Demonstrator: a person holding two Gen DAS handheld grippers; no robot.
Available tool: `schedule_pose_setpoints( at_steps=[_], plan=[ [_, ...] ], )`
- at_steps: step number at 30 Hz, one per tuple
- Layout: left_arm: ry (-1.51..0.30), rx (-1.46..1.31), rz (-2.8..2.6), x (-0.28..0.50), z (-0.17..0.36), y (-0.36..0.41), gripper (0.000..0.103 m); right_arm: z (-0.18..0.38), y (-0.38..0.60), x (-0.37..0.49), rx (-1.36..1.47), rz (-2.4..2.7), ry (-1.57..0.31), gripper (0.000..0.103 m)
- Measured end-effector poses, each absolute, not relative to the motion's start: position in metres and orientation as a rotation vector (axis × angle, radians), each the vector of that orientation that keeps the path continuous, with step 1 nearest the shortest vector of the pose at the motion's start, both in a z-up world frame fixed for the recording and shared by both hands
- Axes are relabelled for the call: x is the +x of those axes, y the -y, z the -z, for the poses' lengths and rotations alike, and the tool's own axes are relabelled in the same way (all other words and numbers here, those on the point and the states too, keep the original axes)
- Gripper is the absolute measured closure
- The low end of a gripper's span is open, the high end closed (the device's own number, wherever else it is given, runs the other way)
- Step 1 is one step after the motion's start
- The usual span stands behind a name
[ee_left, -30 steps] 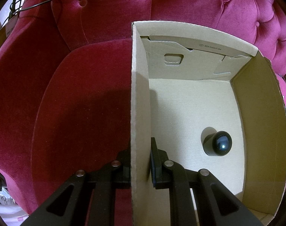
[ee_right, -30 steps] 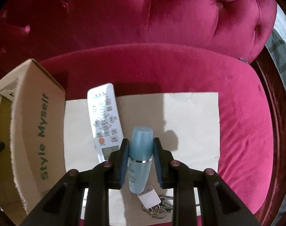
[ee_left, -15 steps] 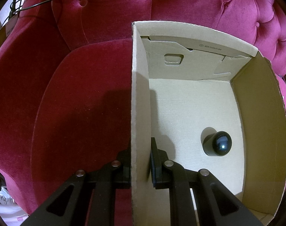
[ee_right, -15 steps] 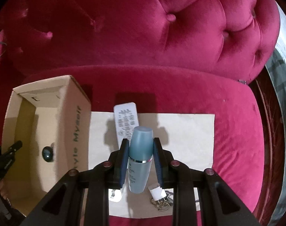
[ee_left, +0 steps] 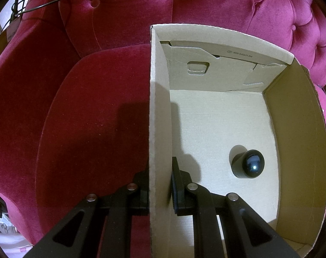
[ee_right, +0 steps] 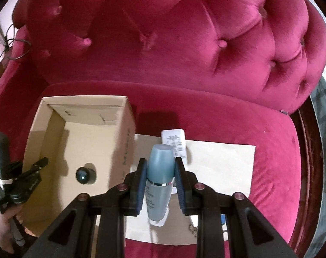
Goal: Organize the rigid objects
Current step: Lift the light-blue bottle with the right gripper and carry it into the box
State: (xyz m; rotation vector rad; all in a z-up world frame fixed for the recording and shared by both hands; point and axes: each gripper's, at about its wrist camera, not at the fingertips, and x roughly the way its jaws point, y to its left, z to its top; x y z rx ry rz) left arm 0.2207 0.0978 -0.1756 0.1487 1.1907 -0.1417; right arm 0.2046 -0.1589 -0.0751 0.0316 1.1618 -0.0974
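Clamped on the left side wall of the open brown cardboard box point(ee_left: 160, 129), the left gripper point(ee_left: 159, 191) is seen in the left wrist view with one black finger outside and one inside, near the wall's near end; the box is thereby steadied on the crimson velvet sofa seat point(ee_left: 87, 129). Inside, only a small dark round-topped bottle point(ee_left: 249, 166) is found, standing on the box floor toward the near right corner. In the right wrist view, the right gripper point(ee_right: 160, 185) is pinched around a pale blue plastic bottle with a silver collar point(ee_right: 159, 172), held clear above a beige paper sheet point(ee_right: 223, 163) on which a white remote control point(ee_right: 175, 144) lies at the far edge. The box sits just beside the sheet's left edge. For a clean placement, the blue bottle should be carried over the right wall and lowered onto bare floor away from the dark bottle before release.
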Motion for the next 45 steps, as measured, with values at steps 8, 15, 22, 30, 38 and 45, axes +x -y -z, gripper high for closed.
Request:
schedule_pose_setpoints(
  at_steps=[8, 15, 22, 30, 38, 45],
  plan=[
    [-1.191, 0.148, 0.142, 0.221, 0.175, -0.098, 0.089, 0.071, 0.121, 0.206, 0.015, 0.018, -1.151, 0.077],
    [-1.191, 0.148, 0.142, 0.221, 0.175, -0.098, 0.089, 0.076, 0.091, 0.206, 0.001, -0.045, -1.157, 0.077],
    [-1.191, 0.148, 0.142, 0.221, 0.175, -0.098, 0.089, 0.089, 0.065, 0.205, -0.007, -0.094, -1.175, 0.077],
    [-1.191, 0.149, 0.142, 0.221, 0.175, -0.098, 0.089, 0.116, 0.039, 0.201, -0.017, -0.133, -1.220, 0.077],
    [-1.191, 0.149, 0.142, 0.221, 0.175, -0.098, 0.088, 0.148, 0.025, 0.194, -0.020, -0.139, -1.280, 0.077],
    [-1.190, 0.151, 0.142, 0.221, 0.175, -0.098, 0.088, 0.170, 0.018, 0.189, -0.011, -0.141, -1.318, 0.077]
  ],
)
